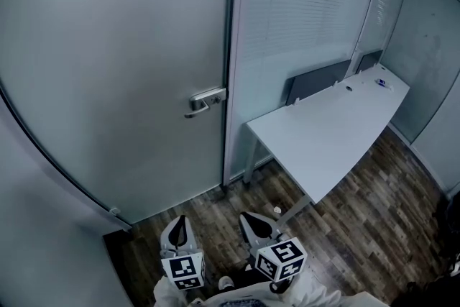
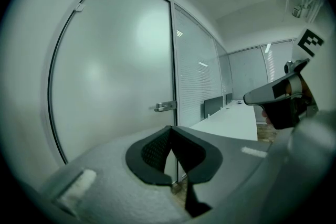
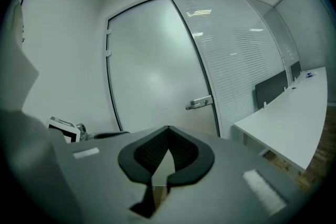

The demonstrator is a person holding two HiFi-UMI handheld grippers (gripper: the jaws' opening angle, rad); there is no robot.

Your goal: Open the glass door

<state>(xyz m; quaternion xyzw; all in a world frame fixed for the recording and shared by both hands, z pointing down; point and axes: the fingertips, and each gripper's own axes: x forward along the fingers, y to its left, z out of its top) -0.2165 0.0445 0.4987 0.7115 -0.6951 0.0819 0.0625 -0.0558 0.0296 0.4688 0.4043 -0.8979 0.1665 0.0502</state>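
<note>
The frosted glass door (image 1: 122, 75) stands closed, with a metal lever handle (image 1: 207, 101) at its right edge. The handle also shows in the left gripper view (image 2: 166, 106) and the right gripper view (image 3: 199, 103). Both grippers are held low and well short of the door, pointing toward it. My left gripper (image 1: 180, 221) is shut with nothing between its pads (image 2: 157, 150). My right gripper (image 1: 251, 216) is beside it, its tips meeting and holding nothing (image 3: 168, 131). Neither touches the handle.
A white desk (image 1: 338, 129) with a dark screen behind it stands right of the door, against a glass wall with blinds (image 1: 309, 3). The door frame post (image 1: 234, 61) separates them. Dark wood floor (image 1: 359, 226) lies below.
</note>
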